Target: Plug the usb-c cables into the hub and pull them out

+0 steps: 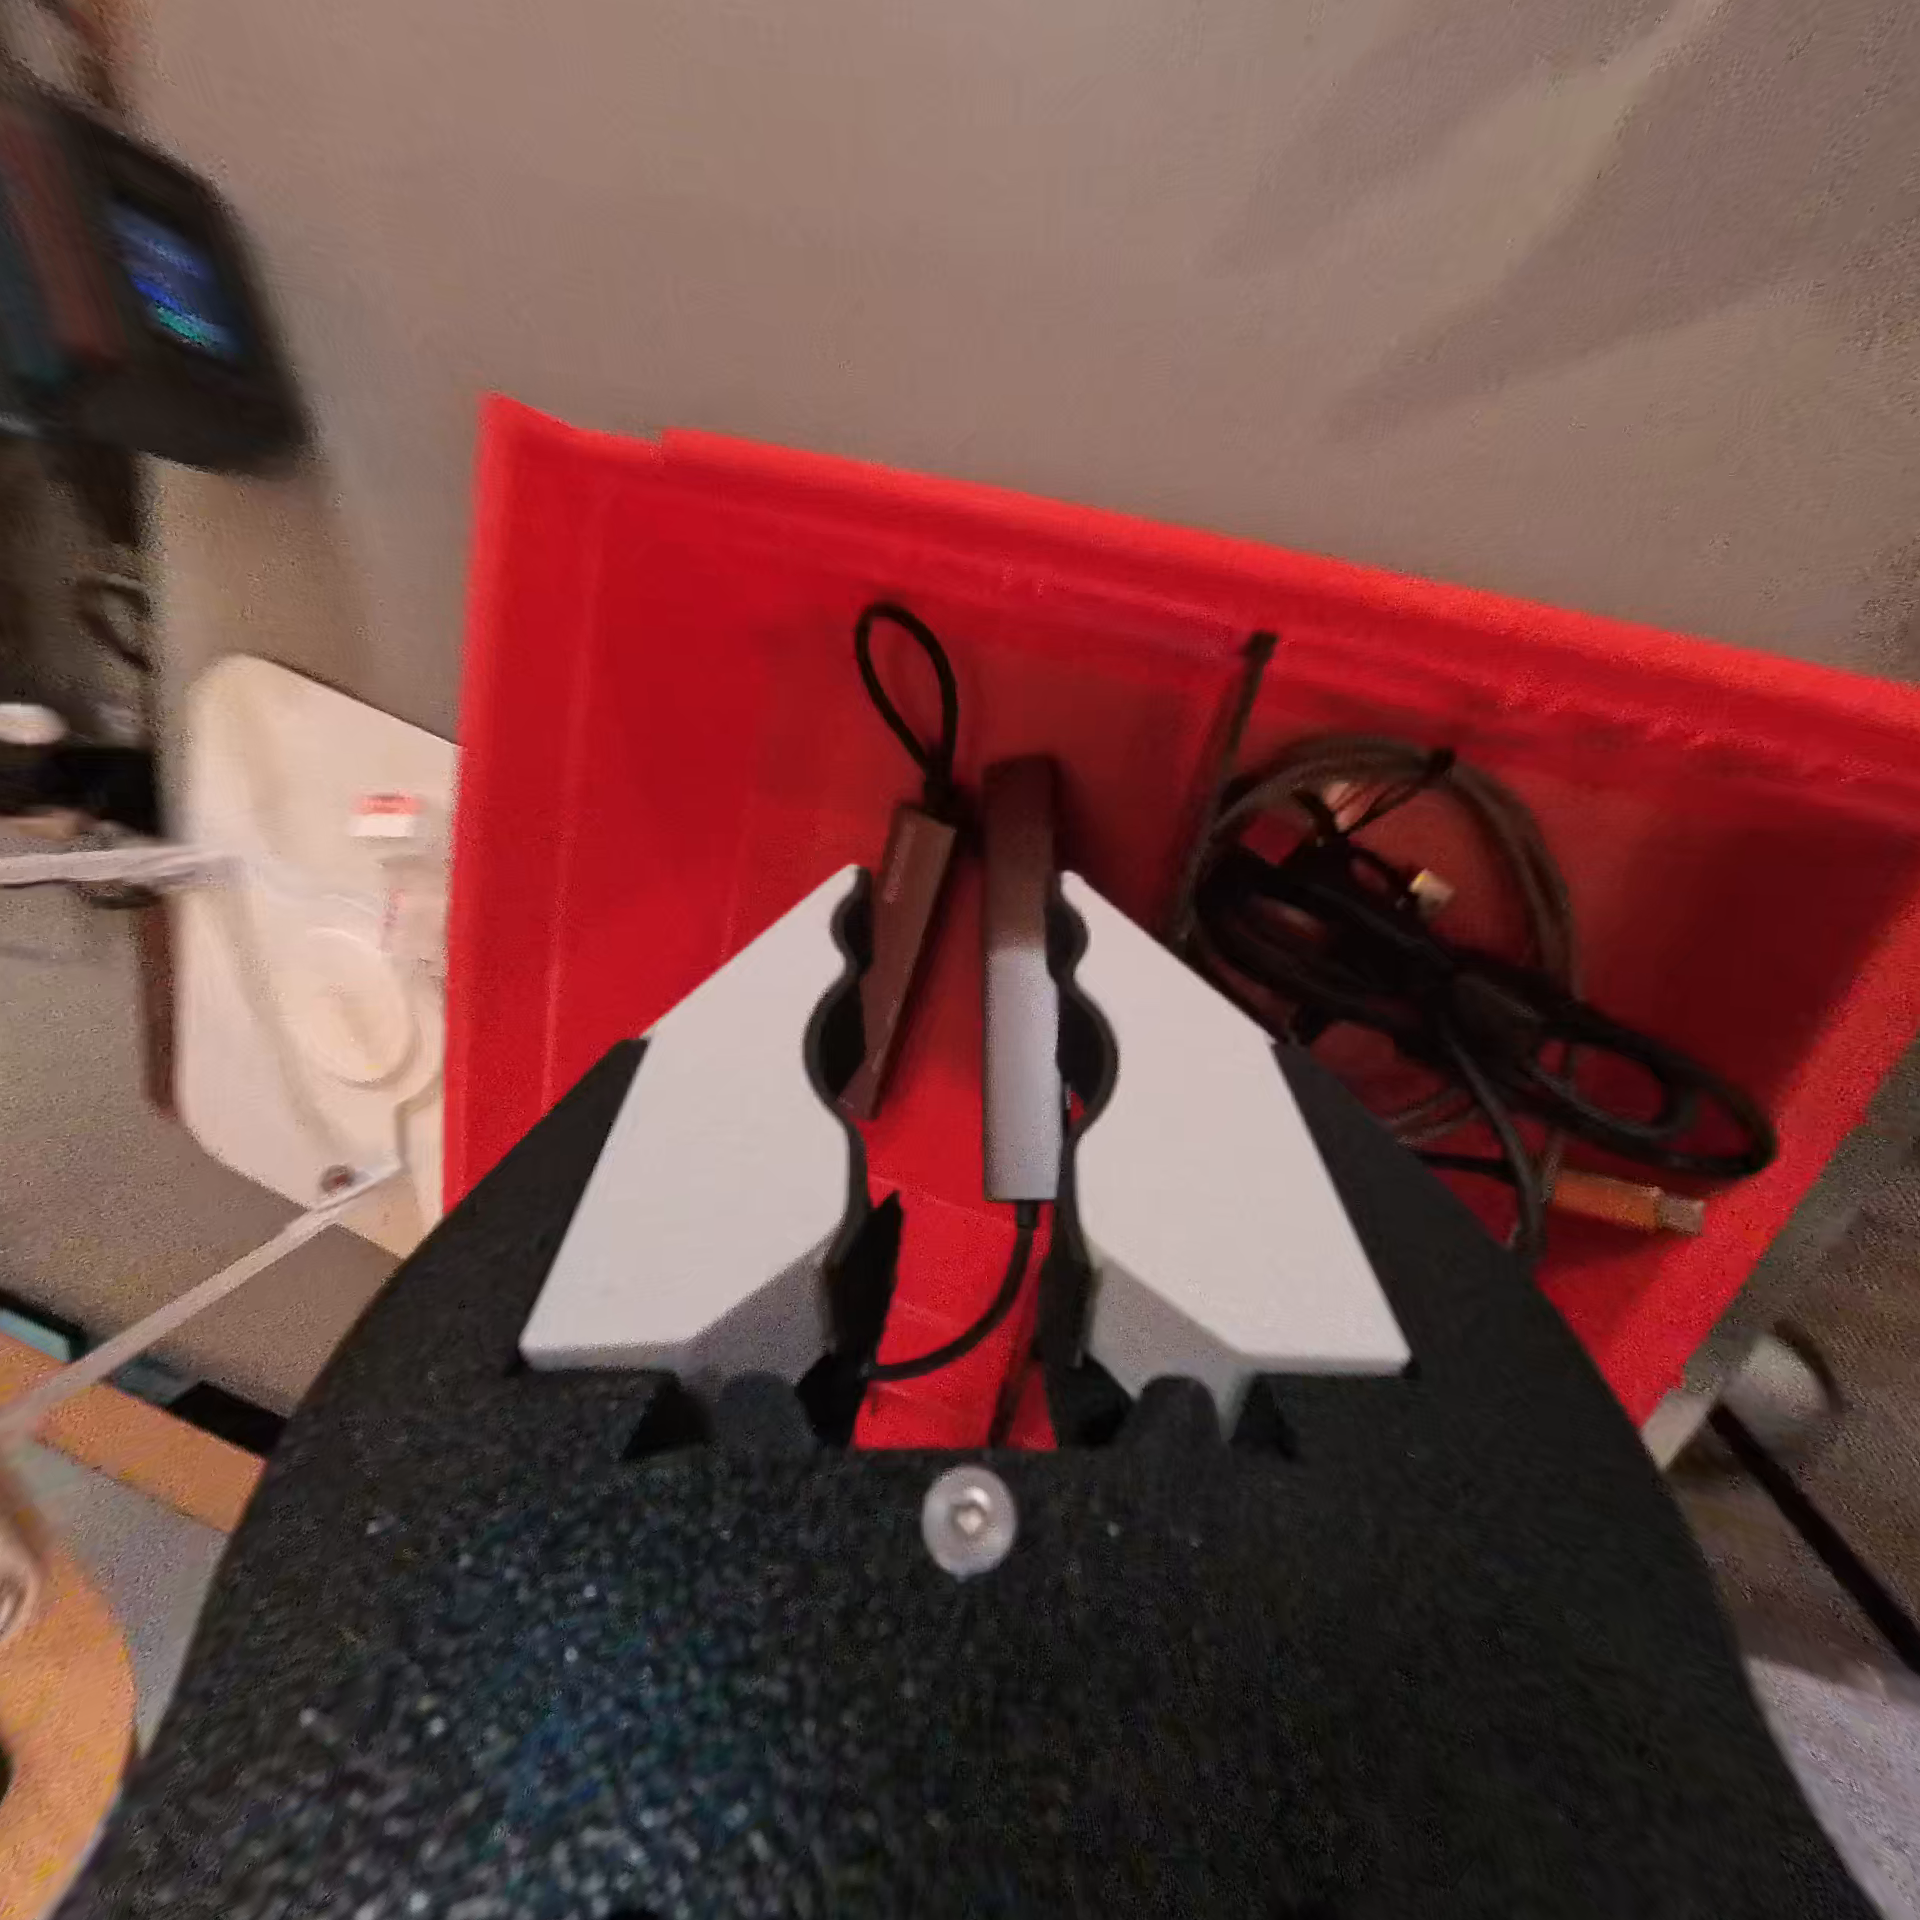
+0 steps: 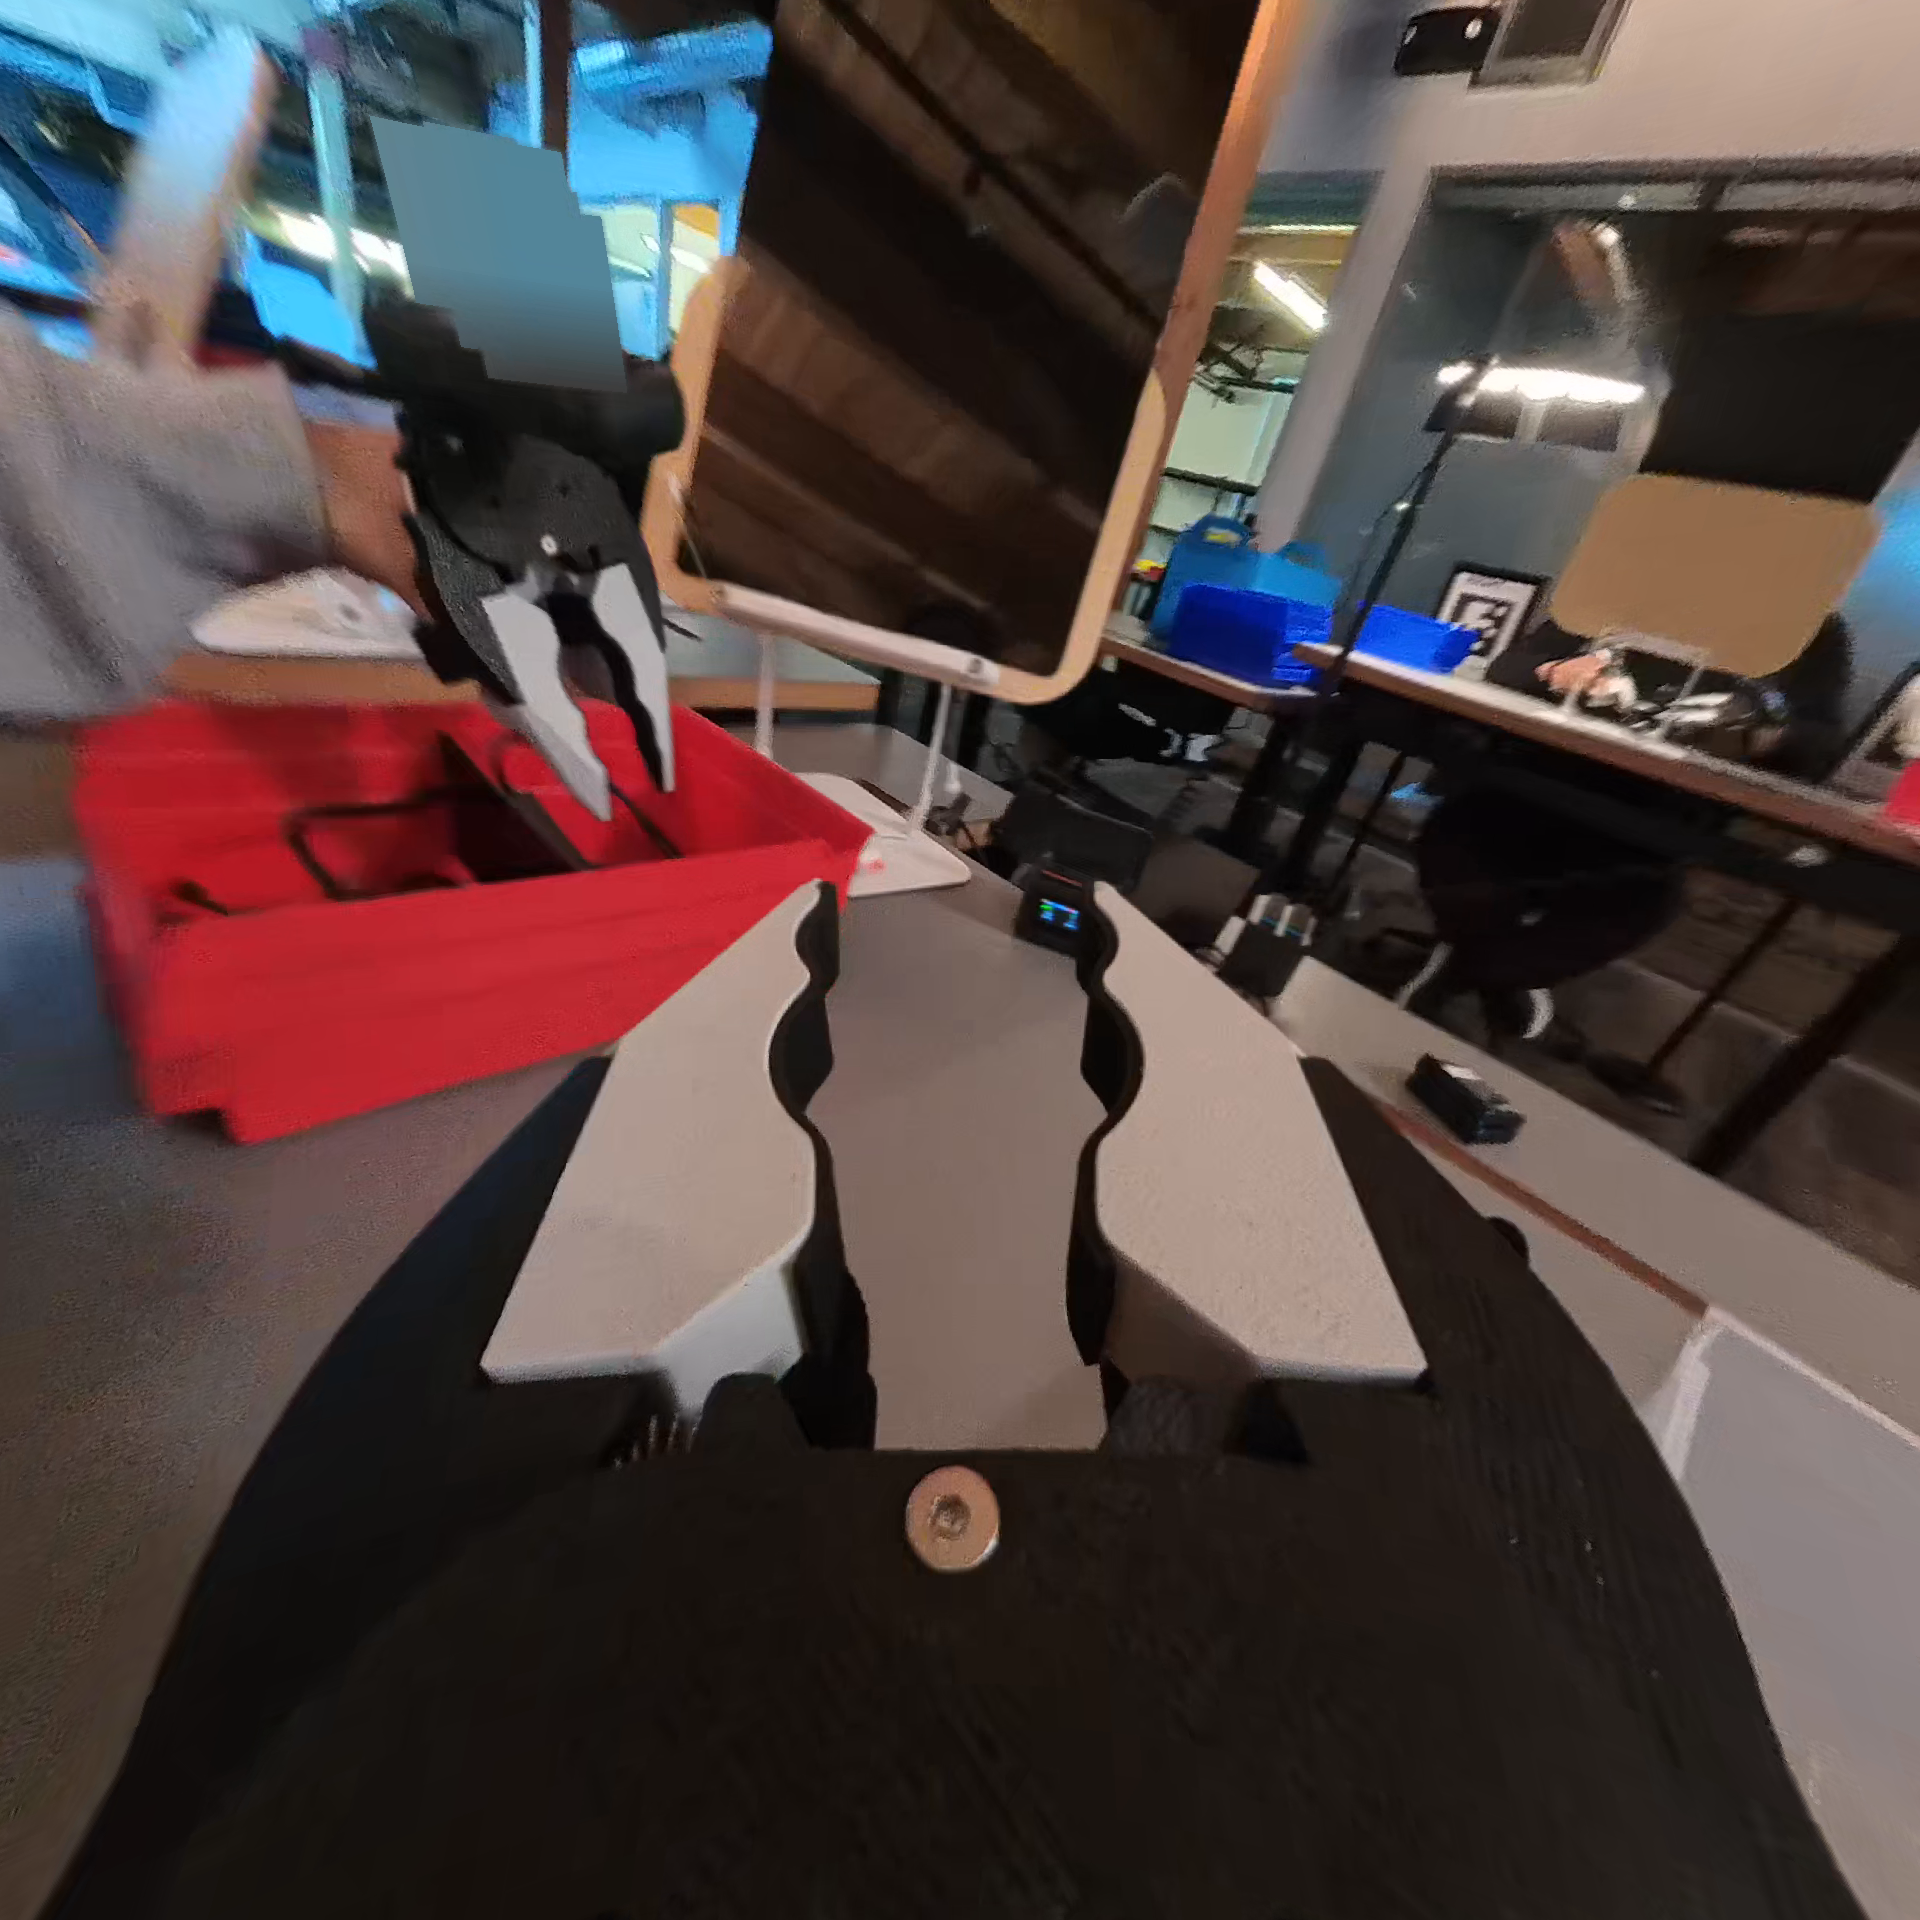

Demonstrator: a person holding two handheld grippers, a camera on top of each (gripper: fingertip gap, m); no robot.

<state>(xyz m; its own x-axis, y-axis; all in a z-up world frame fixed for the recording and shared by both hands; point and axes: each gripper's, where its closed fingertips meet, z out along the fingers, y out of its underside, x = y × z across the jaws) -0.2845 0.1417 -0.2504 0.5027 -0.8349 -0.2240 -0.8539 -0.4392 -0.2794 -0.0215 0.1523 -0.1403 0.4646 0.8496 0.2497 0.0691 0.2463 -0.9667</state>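
A: Where are the left tongs (image 1: 961,883) right now?

B: Over the red bin (image 1: 665,727), pointing down into it. The jaws stand partly open with a clear gap, and they grip nothing. Two slim hubs lie on the bin floor within that gap: a silver hub (image 1: 1021,1060) close to the right finger, and a darker brown hub (image 1: 902,935) close to the left finger, angled a little.

A: Are the fingers touching either one?

B: I cannot tell; the picture is blurred there, and the hubs may simply lie below the tips.

A: And the cables?

B: A thin black lead (image 1: 966,1330) curls out of the silver hub's near end. A small black loop (image 1: 904,675) sits at the far end of the brown one. In the next compartment, past a dark divider (image 1: 1236,727), lies a tangled bundle of cables (image 1: 1455,966), one metal plug (image 1: 1429,888) showing on top.

A: The right tongs (image 2: 956,914)?

B: Low above the grey table (image 2: 208,1299), just beside the bin (image 2: 436,977), jaws apart and holding nothing. From there the left tongs (image 2: 634,790) are seen dipping into the bin, with a framed panel on a white stand (image 2: 935,343) behind them.
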